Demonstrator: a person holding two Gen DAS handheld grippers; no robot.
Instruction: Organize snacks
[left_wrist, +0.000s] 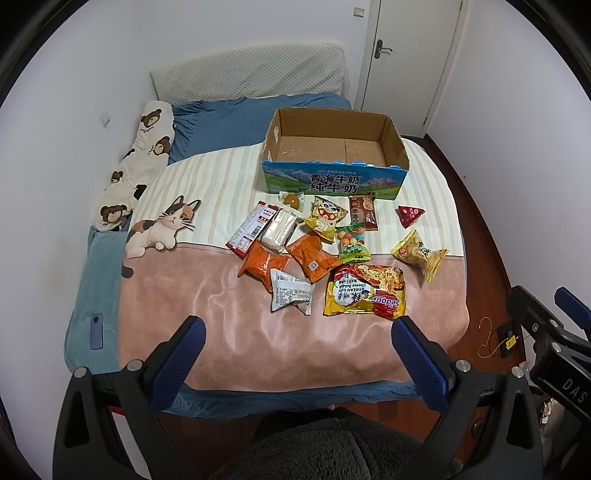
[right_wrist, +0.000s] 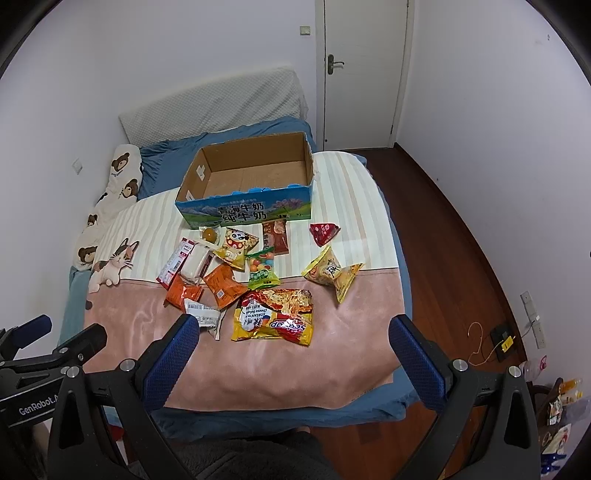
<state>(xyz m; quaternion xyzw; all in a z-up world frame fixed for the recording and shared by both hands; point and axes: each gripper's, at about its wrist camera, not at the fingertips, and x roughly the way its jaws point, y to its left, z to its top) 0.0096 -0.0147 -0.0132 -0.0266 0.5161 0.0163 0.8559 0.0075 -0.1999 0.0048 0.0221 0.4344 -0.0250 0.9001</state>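
I am holding my left claw (left_wrist: 297, 339) and my right claw (right_wrist: 293, 338) wide apart at the bottom of each frame, gripping nothing, hovering over the pink near end of the bed (left_wrist: 229, 332). The snacks are lying loose in the middle of the frame: a yellow noodle packet (left_wrist: 365, 291) nearest me, two orange packets (left_wrist: 264, 263) to its left, a red triangular packet (left_wrist: 410, 215) off to the right. The cardboard box (left_wrist: 334, 182) is sitting just above them, its inside bare.
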